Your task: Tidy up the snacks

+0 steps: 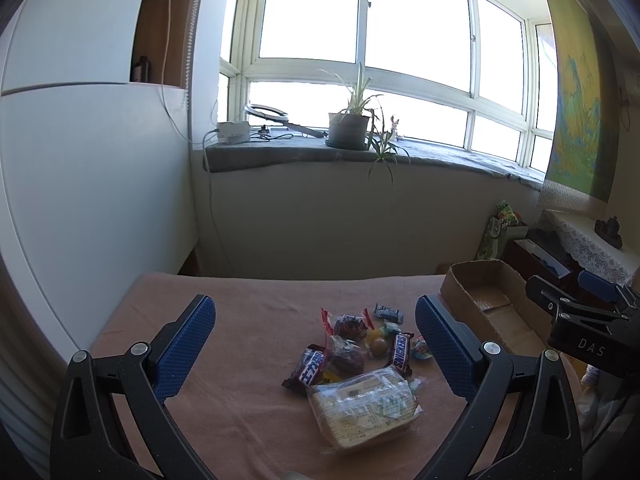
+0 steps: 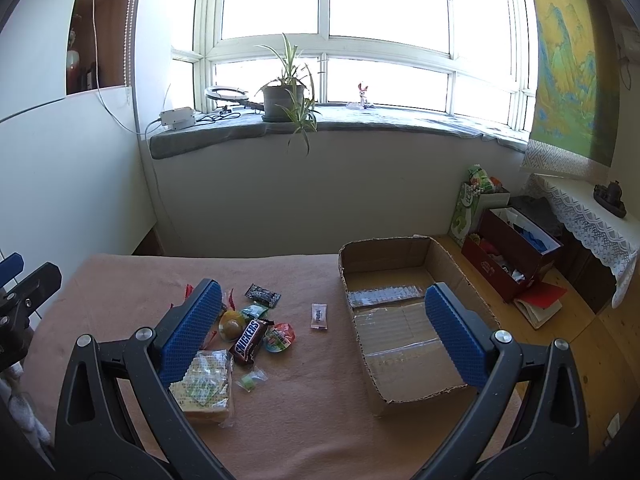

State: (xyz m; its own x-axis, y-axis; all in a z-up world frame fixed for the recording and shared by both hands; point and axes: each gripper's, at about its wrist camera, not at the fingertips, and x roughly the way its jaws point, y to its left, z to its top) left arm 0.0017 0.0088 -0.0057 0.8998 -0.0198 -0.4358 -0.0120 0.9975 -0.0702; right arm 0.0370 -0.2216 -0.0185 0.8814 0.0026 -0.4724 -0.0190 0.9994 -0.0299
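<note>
Two handheld grippers hover wide open and empty above a table draped in a peach cloth, with sorting apparently not yet begun. The left gripper frames the heap of snacks between its blue pads, a stance that reads as lining up a first pick; the right gripper hangs over the ground between that heap and an empty cardboard box, probably waiting its turn. The box, one only, sits at about three o'clock of the pile, flaps cut away and mouth upward, seemingly set there as the destination. From the right wrist view the count runs: one large clear-wrapped cracker pack at the pile's six o'clock, one Snickers bar at centre, one round jelly cup just beside it, one yellow sweet, one dark foil packet at twelve o'clock, two small green candies, and one white sachet lying apart toward the box. The left wrist view adds a second chocolate bar and a red-trimmed clear bag. More may lie hidden behind the pads.
</note>
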